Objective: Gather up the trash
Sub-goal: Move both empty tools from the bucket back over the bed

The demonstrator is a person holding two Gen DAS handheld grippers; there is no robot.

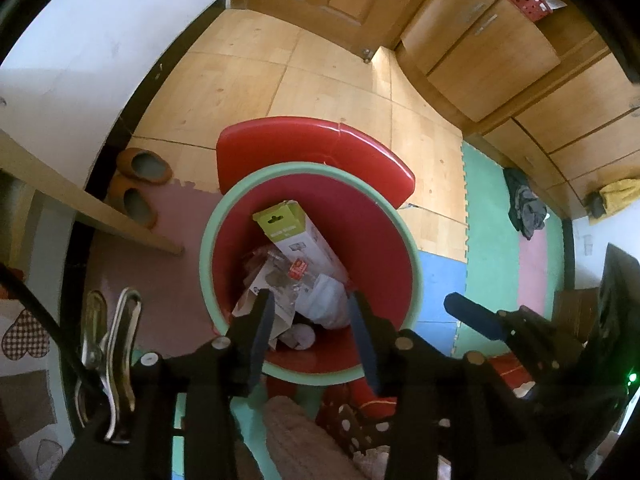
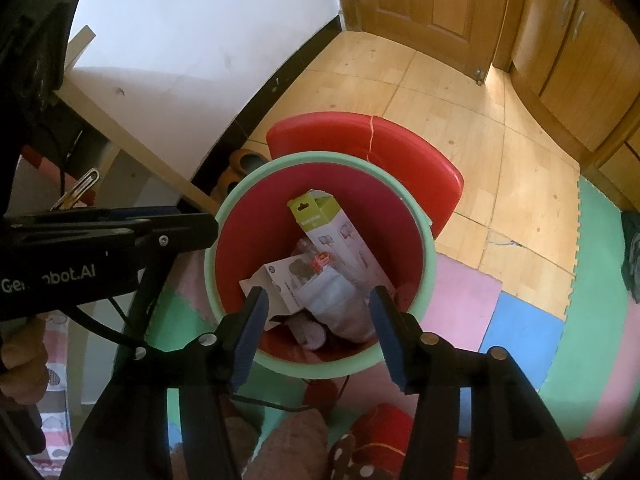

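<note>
Both tongs hang spread above the trash-filled bin.

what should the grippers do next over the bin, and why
Probably pull both back from the bin and look for more trash. The left gripper and right gripper hang open over it with nothing between their fingers, while the box and crumpled wrappers already lie inside, so nothing seems left to drop here.

You hold the left gripper and the right gripper side by side, both pointing downward, each with its jaws spread wide and empty.
</note>
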